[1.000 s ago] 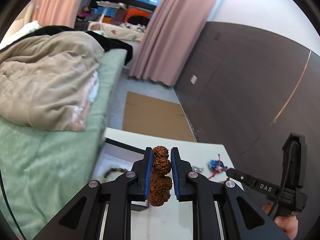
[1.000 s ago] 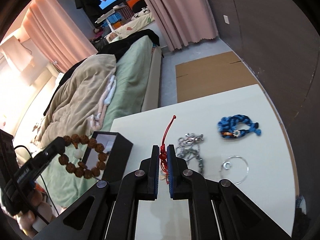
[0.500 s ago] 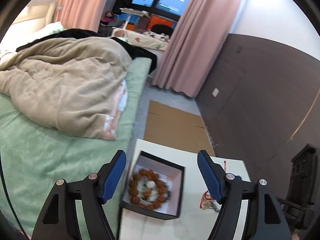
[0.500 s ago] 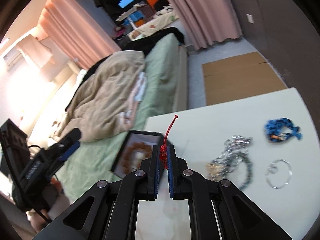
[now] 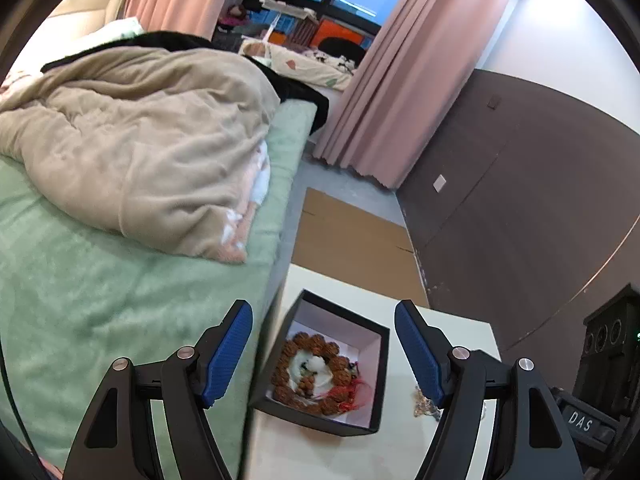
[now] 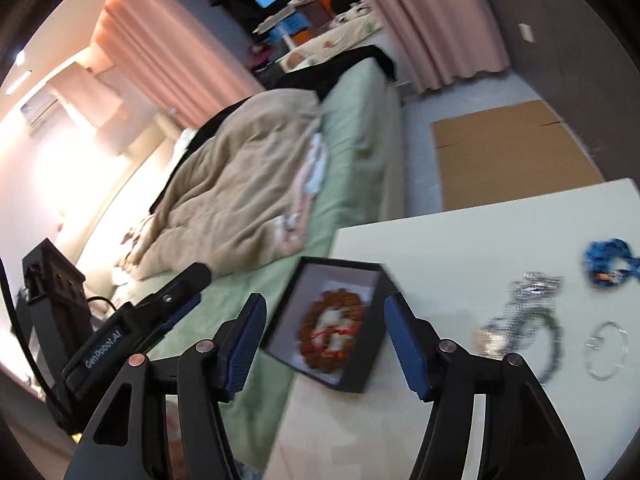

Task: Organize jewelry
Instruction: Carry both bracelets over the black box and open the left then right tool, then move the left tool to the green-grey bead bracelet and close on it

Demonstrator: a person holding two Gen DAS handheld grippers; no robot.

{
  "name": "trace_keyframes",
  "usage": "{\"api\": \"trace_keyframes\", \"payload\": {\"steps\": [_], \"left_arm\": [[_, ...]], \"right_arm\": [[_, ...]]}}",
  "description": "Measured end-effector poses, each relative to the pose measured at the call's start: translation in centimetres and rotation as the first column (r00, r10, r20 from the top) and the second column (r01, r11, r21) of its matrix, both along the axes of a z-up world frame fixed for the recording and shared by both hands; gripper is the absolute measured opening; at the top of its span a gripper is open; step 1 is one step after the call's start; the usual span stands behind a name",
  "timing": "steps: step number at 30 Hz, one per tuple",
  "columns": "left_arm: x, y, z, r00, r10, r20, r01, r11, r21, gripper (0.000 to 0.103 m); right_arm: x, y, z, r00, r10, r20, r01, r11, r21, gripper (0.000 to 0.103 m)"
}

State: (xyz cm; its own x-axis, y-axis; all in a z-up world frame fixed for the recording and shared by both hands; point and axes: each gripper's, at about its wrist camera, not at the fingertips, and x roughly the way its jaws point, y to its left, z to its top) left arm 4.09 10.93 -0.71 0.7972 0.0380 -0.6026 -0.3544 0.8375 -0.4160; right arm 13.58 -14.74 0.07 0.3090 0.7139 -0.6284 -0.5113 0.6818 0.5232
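Observation:
A black box (image 5: 382,364) with a white lining sits at the near-left corner of the white table (image 6: 460,248); it also shows in the right wrist view (image 6: 362,376). Inside it lie a brown bead bracelet (image 5: 286,368) and a red string piece (image 5: 354,390); both also show in the right wrist view, the bracelet (image 6: 340,296) and the red string (image 6: 324,334). My left gripper (image 5: 323,354) is open and empty above the box. My right gripper (image 6: 324,346) is open and empty above the box. A silver chain (image 6: 520,320), a blue braided bracelet (image 6: 608,260) and a thin ring bangle (image 6: 606,350) lie on the table to the right.
A bed with a green sheet (image 5: 80,272) and a beige duvet (image 5: 132,140) runs along the table's left edge. Flat cardboard (image 5: 348,232) lies on the floor beyond the table. A dark wall panel (image 5: 520,200) stands to the right. The left gripper's body (image 6: 120,328) shows in the right wrist view.
My left gripper opened and dropped the brown bead bracelet into the box. My right gripper then moved left over the box, opened, and let the red string piece fall in.

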Motion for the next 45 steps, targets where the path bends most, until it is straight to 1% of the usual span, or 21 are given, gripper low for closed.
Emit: {"api": "trace_keyframes", "payload": {"steps": [5,10,12,15,24,30,36,40,45], "left_arm": [[0.2,-1.8,0.4,0.999,-0.043,0.025,0.043,0.999,0.019,0.074],[0.9,-4.2,0.7,0.994,-0.107,0.021,0.106,0.993,0.044,0.074],[1.2,-5.3,0.7,0.991,-0.133,0.016,0.132,0.989,0.064,0.074],[1.7,-6.8,0.7,0.986,-0.169,0.006,0.168,0.983,0.079,0.074],[3.4,-10.9,-0.4,0.961,-0.272,-0.051,0.276,0.956,0.098,0.074],[4.6,-13.4,-1.4,0.941,-0.325,-0.090,0.334,0.936,0.111,0.074],[5.7,-16.2,-2.5,0.915,-0.382,-0.129,0.397,0.909,0.127,0.069],[6.5,-18.1,-3.3,0.897,-0.414,-0.155,0.434,0.891,0.134,0.062],[7.5,-20.3,-4.4,0.871,-0.451,-0.194,0.480,0.865,0.145,0.057]], "right_arm": [[0.7,-4.4,0.1,0.995,-0.103,-0.005,0.102,0.993,-0.055,0.062],[1.7,-8.3,0.4,0.980,-0.200,0.001,0.199,0.974,-0.104,0.062],[2.1,-9.4,0.3,0.976,-0.219,-0.003,0.217,0.970,-0.114,0.062],[2.5,-10.8,0.1,0.975,-0.223,-0.021,0.219,0.969,-0.118,0.062],[2.8,-13.5,-0.5,0.972,-0.234,-0.035,0.225,0.959,-0.173,0.062],[3.5,-15.4,-1.4,0.960,-0.271,-0.075,0.250,0.944,-0.217,0.062],[4.5,-17.2,-2.5,0.944,-0.304,-0.125,0.268,0.932,-0.246,0.062],[5.0,-18.3,-2.8,0.939,-0.317,-0.136,0.277,0.928,-0.249,0.062],[5.6,-19.3,-3.0,0.932,-0.334,-0.143,0.289,0.921,-0.261,0.062]]}}
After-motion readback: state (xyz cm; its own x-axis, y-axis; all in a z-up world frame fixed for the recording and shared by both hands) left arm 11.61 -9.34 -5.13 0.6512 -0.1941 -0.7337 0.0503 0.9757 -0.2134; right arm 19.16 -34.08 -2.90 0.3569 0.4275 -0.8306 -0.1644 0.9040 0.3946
